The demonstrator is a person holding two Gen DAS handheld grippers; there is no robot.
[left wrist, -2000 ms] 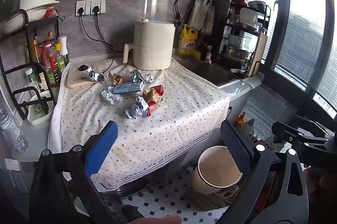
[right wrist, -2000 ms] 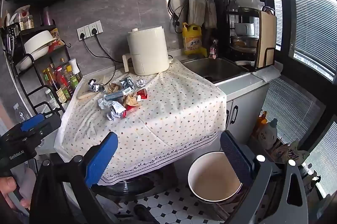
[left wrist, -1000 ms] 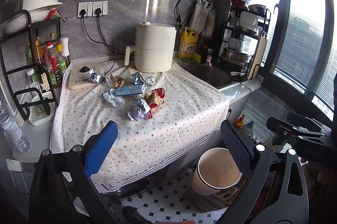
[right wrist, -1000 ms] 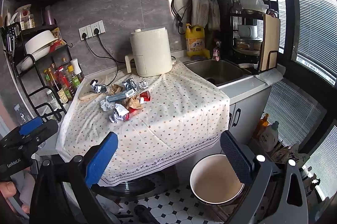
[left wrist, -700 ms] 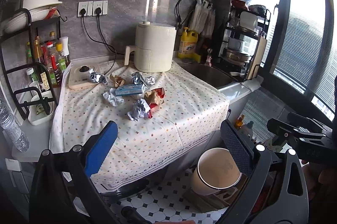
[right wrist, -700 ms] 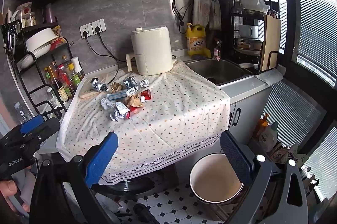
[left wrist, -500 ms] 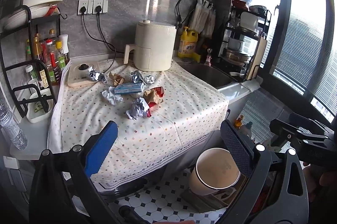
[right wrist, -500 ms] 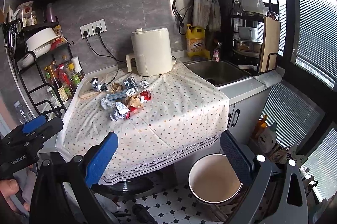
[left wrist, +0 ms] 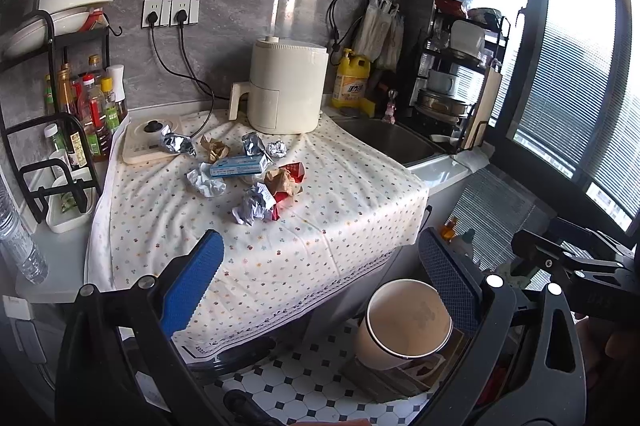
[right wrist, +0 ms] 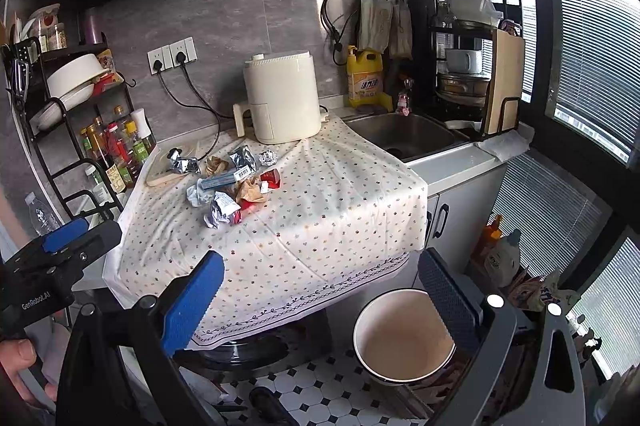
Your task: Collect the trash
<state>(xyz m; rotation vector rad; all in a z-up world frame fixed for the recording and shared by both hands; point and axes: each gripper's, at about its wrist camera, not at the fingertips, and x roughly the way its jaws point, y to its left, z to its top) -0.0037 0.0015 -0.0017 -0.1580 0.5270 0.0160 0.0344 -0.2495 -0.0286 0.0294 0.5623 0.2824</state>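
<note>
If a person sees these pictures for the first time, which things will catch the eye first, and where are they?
The eye goes first to the heap of crumpled trash in the far left part of the dotted tablecloth. Behind it stands a cream air fryer against the grey wall. On the tiled floor below the cloth's front edge waits an open bin, and both grippers, left gripper and right gripper, are open and empty.

**Hidden / cut off / unreadable**

Bin (left wrist: 404, 326) rim partly covered by a gripper finger (left wrist: 448, 286) in both views; contents not made out; print on blue carton (left wrist: 238, 167) too small to be read; lower trash pieces hidden under pile; hand (right wrist: 20, 366) cut by frame edge.
</note>
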